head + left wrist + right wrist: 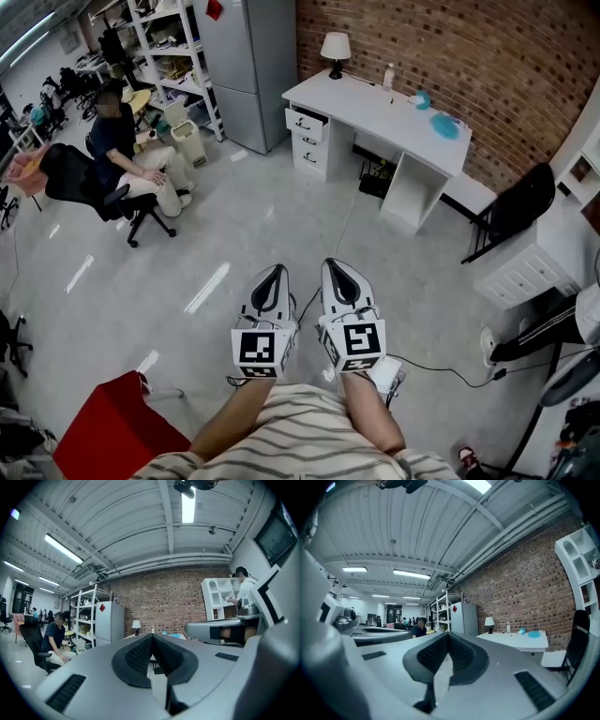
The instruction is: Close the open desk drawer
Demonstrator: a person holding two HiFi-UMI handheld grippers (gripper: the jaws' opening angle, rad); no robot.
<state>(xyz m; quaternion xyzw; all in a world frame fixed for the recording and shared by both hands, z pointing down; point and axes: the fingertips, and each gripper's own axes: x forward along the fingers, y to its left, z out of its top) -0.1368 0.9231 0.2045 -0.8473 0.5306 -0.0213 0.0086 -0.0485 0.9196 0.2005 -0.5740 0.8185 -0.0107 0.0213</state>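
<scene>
Open white top drawer [306, 121] of white table [375, 106]; left gripper [272, 274], right gripper [336, 268] well short of table, jaws together, empty. Risk: off-centre push skews drawer.

text: none legible | labels, brands, numbers, signs: none can be read in any view

We log: desk [375, 111] and drawer [307, 127] white; brick wall [469, 47] red-brown; floor [234, 234] pale grey; box [117, 431] red; shirt [300, 441] cream, dark-striped; left gripper [275, 272], right gripper [334, 265] white, pads [138, 658] black (markers black-and-white squares).
</scene>
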